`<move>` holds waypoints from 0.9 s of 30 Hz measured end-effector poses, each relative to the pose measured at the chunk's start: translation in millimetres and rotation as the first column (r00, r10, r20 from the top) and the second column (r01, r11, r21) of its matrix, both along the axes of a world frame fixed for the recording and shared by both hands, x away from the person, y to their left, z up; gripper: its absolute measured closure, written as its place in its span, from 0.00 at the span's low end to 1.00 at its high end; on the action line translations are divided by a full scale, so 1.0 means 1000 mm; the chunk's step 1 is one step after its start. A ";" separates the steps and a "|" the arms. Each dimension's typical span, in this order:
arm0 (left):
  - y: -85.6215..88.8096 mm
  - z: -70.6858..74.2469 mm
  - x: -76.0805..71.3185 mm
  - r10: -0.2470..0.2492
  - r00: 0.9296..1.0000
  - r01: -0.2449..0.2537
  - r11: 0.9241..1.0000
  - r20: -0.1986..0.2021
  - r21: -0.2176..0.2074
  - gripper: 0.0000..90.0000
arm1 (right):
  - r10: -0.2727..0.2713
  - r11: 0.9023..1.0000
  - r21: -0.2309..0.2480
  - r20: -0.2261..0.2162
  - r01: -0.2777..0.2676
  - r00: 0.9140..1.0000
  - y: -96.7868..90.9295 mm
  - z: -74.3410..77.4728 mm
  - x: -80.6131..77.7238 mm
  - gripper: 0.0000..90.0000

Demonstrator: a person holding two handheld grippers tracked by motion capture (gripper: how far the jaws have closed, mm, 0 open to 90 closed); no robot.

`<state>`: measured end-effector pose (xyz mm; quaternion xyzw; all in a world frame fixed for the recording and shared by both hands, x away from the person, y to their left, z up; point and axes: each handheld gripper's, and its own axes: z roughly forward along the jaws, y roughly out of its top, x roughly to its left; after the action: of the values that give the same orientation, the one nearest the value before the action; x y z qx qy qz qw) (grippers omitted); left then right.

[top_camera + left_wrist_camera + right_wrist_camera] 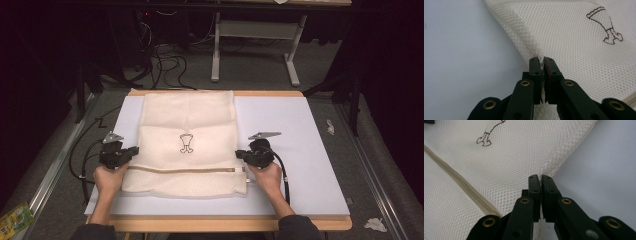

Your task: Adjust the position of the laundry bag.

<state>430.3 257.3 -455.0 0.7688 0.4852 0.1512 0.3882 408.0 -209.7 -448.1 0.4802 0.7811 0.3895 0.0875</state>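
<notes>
Wooden-edged table [220, 223] covered by pale lavender-white sheet [295, 150]; wood strip left bare along near and far edges. Cream mesh laundry bag [187, 120] laid flat on sheet, left of centre, reaching far edge. Beige zipper [185, 170] run across bag's near part. Small dark outline print [186, 143], possibly garment figure, at bag's middle.
</notes>
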 end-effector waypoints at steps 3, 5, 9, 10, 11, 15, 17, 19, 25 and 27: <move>-0.009 -0.001 0.002 -0.008 1.000 0.008 1.000 -0.002 -0.023 0.96 | -0.014 1.000 0.001 0.005 0.014 1.000 -0.011 0.001 -0.001 0.98; -0.013 0.000 0.003 -0.016 1.000 0.016 0.999 -0.007 -0.029 0.96 | -0.024 1.000 0.010 0.008 0.024 1.000 -0.017 0.002 -0.003 0.98; -0.019 0.004 0.003 -0.033 0.999 0.034 0.999 0.010 -0.033 0.96 | -0.038 0.999 0.006 0.014 0.038 0.999 -0.026 0.005 -0.005 0.98; -0.021 0.005 0.002 -0.033 0.999 0.033 0.999 0.013 -0.040 0.96 | -0.042 0.999 0.008 0.013 0.042 0.999 -0.028 0.005 -0.006 0.98; -0.021 0.005 0.002 -0.037 0.999 0.038 0.998 0.011 -0.040 0.96 | -0.044 0.999 0.009 0.013 0.044 0.999 -0.030 0.005 -0.006 0.98; -0.025 0.004 0.004 -0.042 0.999 0.042 0.998 0.002 -0.041 0.96 | -0.048 0.999 0.007 0.018 0.048 0.999 -0.035 0.004 -0.008 0.98; -0.027 0.004 0.004 -0.042 0.999 0.042 0.998 0.000 -0.043 0.96 | -0.056 0.998 0.011 0.016 0.056 0.998 -0.037 0.004 -0.009 0.98; -0.030 0.007 0.004 -0.049 0.999 0.049 0.998 0.010 -0.045 0.96 | -0.056 0.998 0.009 0.021 0.056 0.998 -0.039 0.004 -0.009 0.98; -0.039 0.008 0.003 -0.055 0.998 0.057 0.997 0.032 -0.061 0.95 | -0.063 0.998 0.002 0.022 0.063 0.998 -0.048 0.003 -0.012 0.98; -0.041 0.007 0.004 -0.059 0.998 0.061 0.996 0.028 -0.065 0.95 | -0.066 0.998 0.006 0.030 0.066 0.997 -0.052 0.004 -0.013 0.98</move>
<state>434.6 215.9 -447.8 0.7678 0.4614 0.1336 0.4240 394.6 -261.3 -444.2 0.5001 0.7624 0.3954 0.1111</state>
